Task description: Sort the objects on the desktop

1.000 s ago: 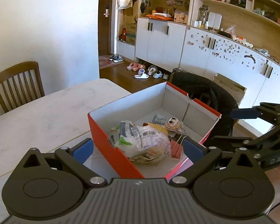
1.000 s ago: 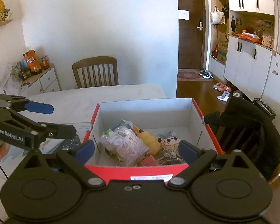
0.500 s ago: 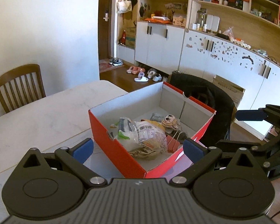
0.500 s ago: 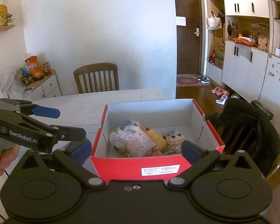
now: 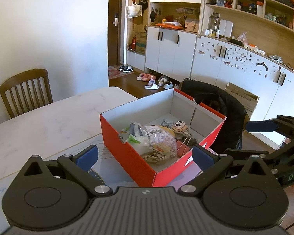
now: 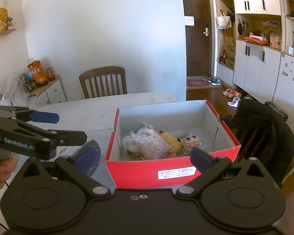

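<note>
Red shoebox (image 5: 127, 154) sits lidless at the near right corner of the pale table (image 5: 49, 121); open top is presumably why it serves as the collection bin. Inside, bunched toward the near end: crinkled plastic snack bag (image 6: 147, 145), a yellow item (image 6: 169, 140) partly under it, small doll with a round face (image 6: 190, 141) to the right. Far half of the box floor is bare, so room remains.

Left gripper (image 5: 145, 154): blue pads spread wide, nothing between them, held above and short of the box's near corner. Right gripper (image 6: 141, 157): likewise spread and empty, facing the labelled near wall (image 6: 176, 173).

Judgement: both tools are held off the box with nothing carried, consistent with sorting largely done or a pause between picks. A blue-edged flat piece (image 6: 92, 154) lies on the table just left of the box, partly hidden; possibly one item left to sort
</note>
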Demonstrator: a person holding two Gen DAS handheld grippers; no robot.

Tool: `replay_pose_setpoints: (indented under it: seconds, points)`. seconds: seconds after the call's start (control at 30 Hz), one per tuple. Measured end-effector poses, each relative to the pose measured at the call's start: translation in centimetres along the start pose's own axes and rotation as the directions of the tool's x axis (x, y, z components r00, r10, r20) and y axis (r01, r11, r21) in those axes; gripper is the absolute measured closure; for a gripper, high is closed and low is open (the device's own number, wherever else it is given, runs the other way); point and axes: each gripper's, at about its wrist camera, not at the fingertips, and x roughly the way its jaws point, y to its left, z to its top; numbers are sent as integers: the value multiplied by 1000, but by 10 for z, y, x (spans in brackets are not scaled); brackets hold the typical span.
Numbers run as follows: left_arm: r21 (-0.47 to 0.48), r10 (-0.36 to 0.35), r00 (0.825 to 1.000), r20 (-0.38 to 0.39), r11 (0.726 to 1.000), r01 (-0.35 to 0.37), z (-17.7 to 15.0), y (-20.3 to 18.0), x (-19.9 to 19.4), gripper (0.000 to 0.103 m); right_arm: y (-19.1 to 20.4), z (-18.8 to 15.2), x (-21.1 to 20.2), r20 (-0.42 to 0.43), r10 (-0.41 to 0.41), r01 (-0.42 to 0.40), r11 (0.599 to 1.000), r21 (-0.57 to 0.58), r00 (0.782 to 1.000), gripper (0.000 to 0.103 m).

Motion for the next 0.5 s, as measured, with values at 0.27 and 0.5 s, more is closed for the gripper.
replay_pose_setpoints:
  seconds: [0.27, 0.5]
  points:
    - [-3, 7, 1000, -4, 1000, -7, -4, 5, -3, 0, 5, 0, 1, -5, 6, -6, 1000, 2, 1000, 1]
    - [-3, -1, 1000, -1, 1000, 1, -5, 9, -6, 0, 8, 1, 2, -6, 6, -6, 1000, 10, 1000, 1]
